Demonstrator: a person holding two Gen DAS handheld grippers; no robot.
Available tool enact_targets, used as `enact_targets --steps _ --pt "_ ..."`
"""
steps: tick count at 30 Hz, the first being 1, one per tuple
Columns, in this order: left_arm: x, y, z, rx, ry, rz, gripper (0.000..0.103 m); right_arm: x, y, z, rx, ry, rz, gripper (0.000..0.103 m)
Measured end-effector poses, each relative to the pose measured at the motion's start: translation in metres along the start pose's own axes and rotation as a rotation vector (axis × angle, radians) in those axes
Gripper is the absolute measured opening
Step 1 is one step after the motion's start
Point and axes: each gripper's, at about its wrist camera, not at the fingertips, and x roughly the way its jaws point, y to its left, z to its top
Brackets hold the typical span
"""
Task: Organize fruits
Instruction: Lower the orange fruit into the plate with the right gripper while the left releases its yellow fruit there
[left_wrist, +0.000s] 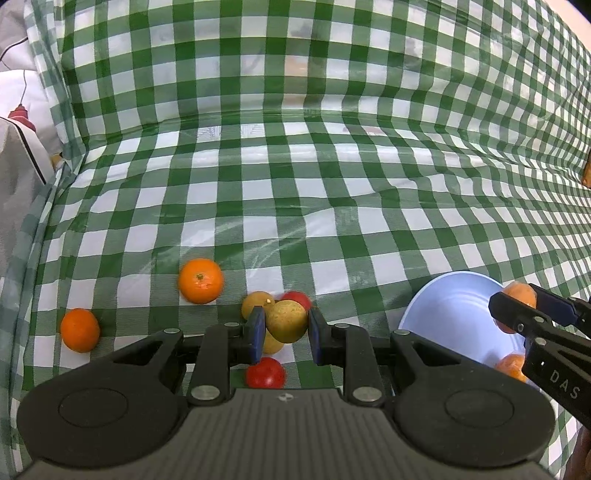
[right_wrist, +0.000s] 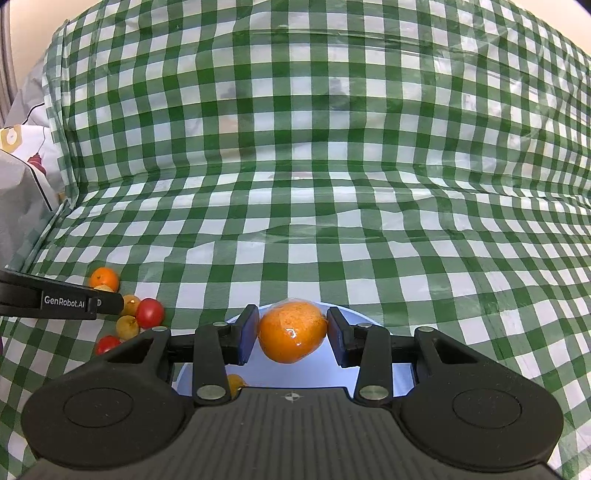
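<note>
My left gripper (left_wrist: 285, 326) is shut on a yellow-green round fruit (left_wrist: 286, 319), held just above a small pile: another yellow fruit (left_wrist: 255, 303), a red tomato (left_wrist: 296, 298) behind and a red tomato (left_wrist: 265, 373) in front. Two oranges (left_wrist: 201, 280) (left_wrist: 79, 329) lie to the left. My right gripper (right_wrist: 291, 334) is shut on a plastic-wrapped orange (right_wrist: 292, 330), held over the pale blue bowl (right_wrist: 402, 376), which has another orange (right_wrist: 235, 383) inside. The bowl (left_wrist: 450, 314) and right gripper (left_wrist: 517, 306) also show in the left wrist view.
A green-and-white checked cloth (left_wrist: 332, 192) covers the table and rises up behind it. Grey and white fabric (left_wrist: 18, 158) lies past the left edge. The left gripper's arm (right_wrist: 55, 301) shows at the left of the right wrist view, over the fruit pile (right_wrist: 147, 312).
</note>
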Motion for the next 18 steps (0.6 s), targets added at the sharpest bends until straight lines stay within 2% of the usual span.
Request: enact_targets --steps 18 --pt "-0.011 -0.025 -0.006 0.101 -0.048 -0.109 0.027 0.003 -0.011 0.001 0.033 0.006 -0.053 0.042"
